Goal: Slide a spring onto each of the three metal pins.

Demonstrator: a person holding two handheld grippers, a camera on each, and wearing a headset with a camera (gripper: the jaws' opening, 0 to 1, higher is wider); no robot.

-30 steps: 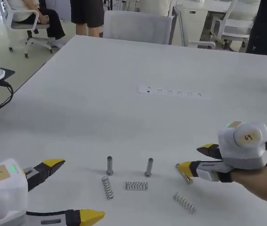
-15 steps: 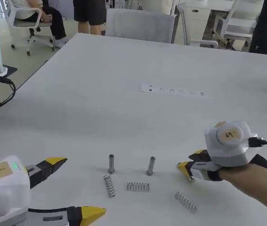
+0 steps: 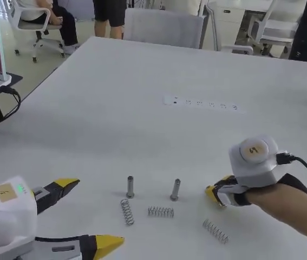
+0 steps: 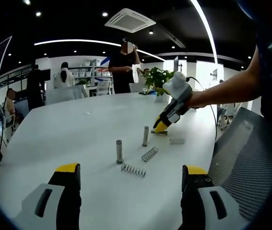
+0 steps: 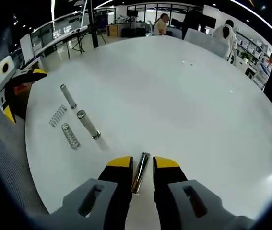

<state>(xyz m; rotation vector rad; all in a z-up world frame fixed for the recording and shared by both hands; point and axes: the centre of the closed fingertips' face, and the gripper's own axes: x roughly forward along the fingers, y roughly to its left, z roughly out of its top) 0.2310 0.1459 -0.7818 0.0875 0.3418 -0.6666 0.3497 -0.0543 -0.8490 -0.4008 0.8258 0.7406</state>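
Yellow-tipped right gripper [image 5: 142,162] pinches the third pin [image 5: 139,175] down at the table [image 3: 142,108], while the left gripper [image 4: 131,168] hangs wide open. Two upright pins [image 3: 130,186] wait beside the loose springs [image 3: 160,211]. Next job, likely: stand this pin up.

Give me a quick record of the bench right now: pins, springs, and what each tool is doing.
upright pins: first pin, second pin, both bare
gripped pin: third pin, lengthwise between the jaws
loose springs: first spring, second spring, third spring, lying on the table
left: left tool open, empty
right: right tool shut on third pin
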